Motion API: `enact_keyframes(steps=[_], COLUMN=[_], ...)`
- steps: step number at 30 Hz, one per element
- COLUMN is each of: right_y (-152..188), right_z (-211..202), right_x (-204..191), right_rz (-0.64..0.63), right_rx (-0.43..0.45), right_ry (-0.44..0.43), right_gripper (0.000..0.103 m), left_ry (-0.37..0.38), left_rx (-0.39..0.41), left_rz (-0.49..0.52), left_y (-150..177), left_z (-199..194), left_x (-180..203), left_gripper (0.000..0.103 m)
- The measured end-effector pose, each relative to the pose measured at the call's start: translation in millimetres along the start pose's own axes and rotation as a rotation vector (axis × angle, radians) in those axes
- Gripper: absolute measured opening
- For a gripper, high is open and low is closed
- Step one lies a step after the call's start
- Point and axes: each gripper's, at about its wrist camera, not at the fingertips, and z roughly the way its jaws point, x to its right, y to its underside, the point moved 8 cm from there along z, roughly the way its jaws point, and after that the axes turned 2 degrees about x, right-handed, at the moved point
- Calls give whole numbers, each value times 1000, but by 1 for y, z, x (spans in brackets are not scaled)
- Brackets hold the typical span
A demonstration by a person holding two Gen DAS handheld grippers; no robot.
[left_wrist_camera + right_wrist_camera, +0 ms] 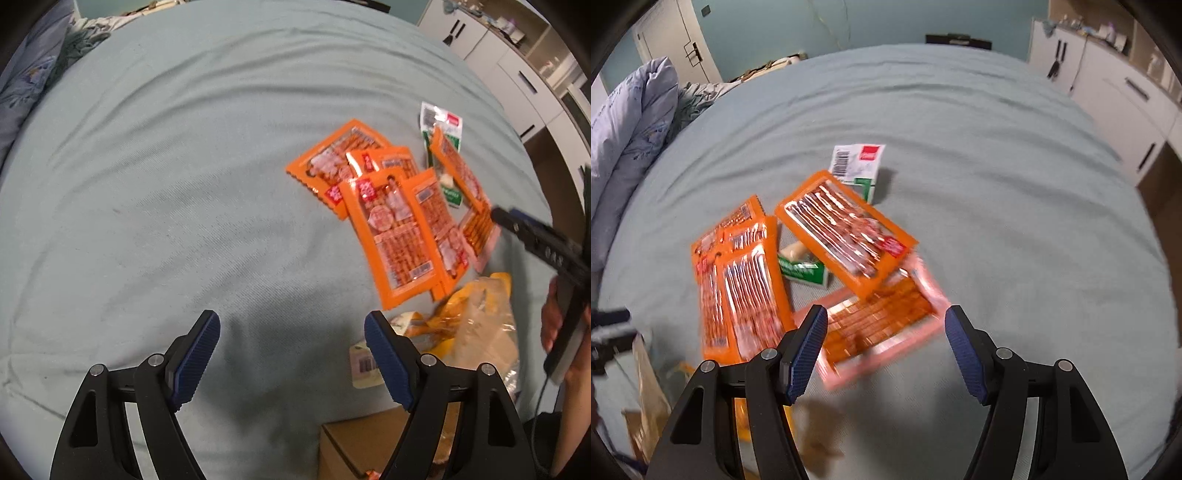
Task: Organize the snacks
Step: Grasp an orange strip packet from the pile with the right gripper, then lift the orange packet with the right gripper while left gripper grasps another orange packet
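Several orange snack packets (391, 229) lie overlapping on a pale green bed sheet (184, 184). A green-and-white packet (441, 125) sits partly under them at the far side. My left gripper (291, 332) hangs open over bare sheet, left of the pile, nothing between its fingers. In the right wrist view the orange packets (846, 232) and a pink-edged packet (882, 332) are spread out. My right gripper (886, 325) is open just above the pink-edged packet, not pressing it. The right gripper (517, 225) also shows at the left wrist view's right edge, held by a hand (554, 321).
A clear plastic bag with yellow snacks (476, 317) and a cardboard box (369, 446) lie at the near right. A bunched blue quilt (631, 140) sits at the bed's left. White cabinets (1115, 96) stand along the right wall.
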Motion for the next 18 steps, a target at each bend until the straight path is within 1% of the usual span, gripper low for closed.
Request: enact_keyframes(steps=[1,5,7,9,11,13,14,15,16,17,18], right_y=[-5,-27,-31,-36,-42,-46,-48,-48,-49,-49,-49], right_z=[6,29,45,60,68,72,73,74,76,76,74], right_x=[-4,-21,-30,-35,-37,-35,-33,-30,-27,-25,-22], right_rz=[-16,-205,-260,-256,-206,-168,-161,-166,-181,-187,-174], right_rx=[1,18,-7,-23,-24,-28,-27,-24,-22,-10,-1], right_ry=[-11,84,96,63,0,-32,-35,-10,27,44,40], right_gripper=[65,65,65,65,65,64,48,40,30,27,21], left_ry=[1,18,22,23,23,20,18,15,13,10,8], left_rx=[-4,-14,-20,-24,-26,-29,-29,-30,-31,-31,-28], left_rz=[-1,5,11,14,15,17,17,16,14,12,9], left_y=[0,0,-1,-1,-2,-4,-4,-4,-6,-6,-6], left_z=[2,7,9,12,14,16,17,18,20,20,20], left_x=[0,4,5,7,8,9,9,9,10,9,8], left_gripper=[81,81,81,81,81,81,81,81,81,81,81])
